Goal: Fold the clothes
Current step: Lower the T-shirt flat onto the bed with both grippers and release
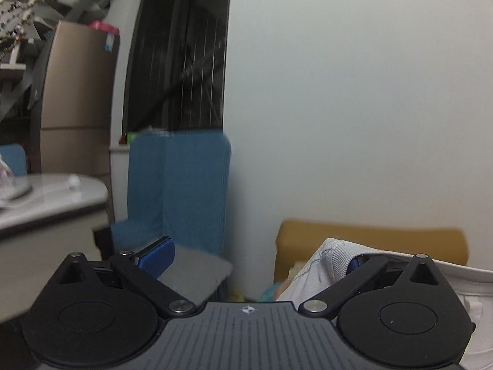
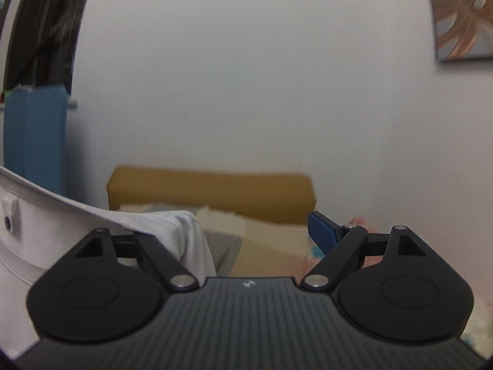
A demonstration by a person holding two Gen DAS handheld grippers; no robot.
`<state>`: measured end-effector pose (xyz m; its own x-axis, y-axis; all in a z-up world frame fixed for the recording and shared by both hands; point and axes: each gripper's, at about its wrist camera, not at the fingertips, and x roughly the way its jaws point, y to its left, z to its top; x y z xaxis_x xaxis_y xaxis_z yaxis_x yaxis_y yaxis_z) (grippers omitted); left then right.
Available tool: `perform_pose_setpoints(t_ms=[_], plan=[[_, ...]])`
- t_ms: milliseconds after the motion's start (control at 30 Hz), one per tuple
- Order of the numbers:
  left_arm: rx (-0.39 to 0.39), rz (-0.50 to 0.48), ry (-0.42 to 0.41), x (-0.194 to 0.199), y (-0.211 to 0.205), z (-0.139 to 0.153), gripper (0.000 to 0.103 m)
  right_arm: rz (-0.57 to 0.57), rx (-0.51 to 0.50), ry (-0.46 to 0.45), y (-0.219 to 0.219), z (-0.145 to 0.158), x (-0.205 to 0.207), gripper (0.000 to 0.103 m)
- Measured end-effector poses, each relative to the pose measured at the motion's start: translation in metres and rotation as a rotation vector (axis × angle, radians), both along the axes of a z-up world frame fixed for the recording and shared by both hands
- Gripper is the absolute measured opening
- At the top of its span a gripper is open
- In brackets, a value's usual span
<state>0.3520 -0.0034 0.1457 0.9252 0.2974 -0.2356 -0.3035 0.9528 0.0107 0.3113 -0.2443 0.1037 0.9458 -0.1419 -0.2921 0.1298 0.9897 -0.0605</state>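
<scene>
With both my left gripper (image 1: 262, 256) and right gripper (image 2: 252, 231) spread wide, the white shirt (image 2: 172, 231) merely drapes over one finger each, so tilting could let it slide off.

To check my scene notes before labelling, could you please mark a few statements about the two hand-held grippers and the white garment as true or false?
1. The left hand-held gripper has its jaws spread wide. True.
2. The white garment lies over that gripper's right finger. True.
3. The right hand-held gripper is clamped shut on the garment. False: its jaws are wide apart, and the garment is draped over its left finger.
4. The cushion against the wall is red. False: it is mustard yellow.
5. A picture hangs on the wall at the upper right of the right wrist view. True.
</scene>
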Motion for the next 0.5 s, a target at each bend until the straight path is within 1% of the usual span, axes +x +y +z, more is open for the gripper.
perform_pose_setpoints(t_ms=[133, 267, 333, 400, 467, 500], plan=[[-0.033, 0.025, 0.116, 0.081, 0.003, -0.112, 0.103, 0.030, 0.032, 0.104, -0.004, -0.096, 0.082, 0.083], [-0.057, 0.021, 0.274, 0.141, 0.013, -0.210, 0.103, 0.059, 0.067, 0.211, -0.007, -0.191, 0.163, 0.083], [-0.043, -0.008, 0.342, 0.163, 0.016, -0.248, 0.103, 0.073, 0.109, 0.282, -0.007, -0.229, 0.184, 0.083], [-0.008, -0.030, 0.409, 0.180, 0.016, -0.280, 0.102, 0.097, 0.172, 0.339, -0.008, -0.260, 0.195, 0.083], [0.007, -0.040, 0.455, 0.194, 0.017, -0.300, 0.102, 0.124, 0.235, 0.380, -0.008, -0.287, 0.203, 0.083], [0.004, -0.047, 0.474, 0.200, 0.019, -0.308, 0.102, 0.134, 0.239, 0.367, -0.009, -0.292, 0.203, 0.086]])
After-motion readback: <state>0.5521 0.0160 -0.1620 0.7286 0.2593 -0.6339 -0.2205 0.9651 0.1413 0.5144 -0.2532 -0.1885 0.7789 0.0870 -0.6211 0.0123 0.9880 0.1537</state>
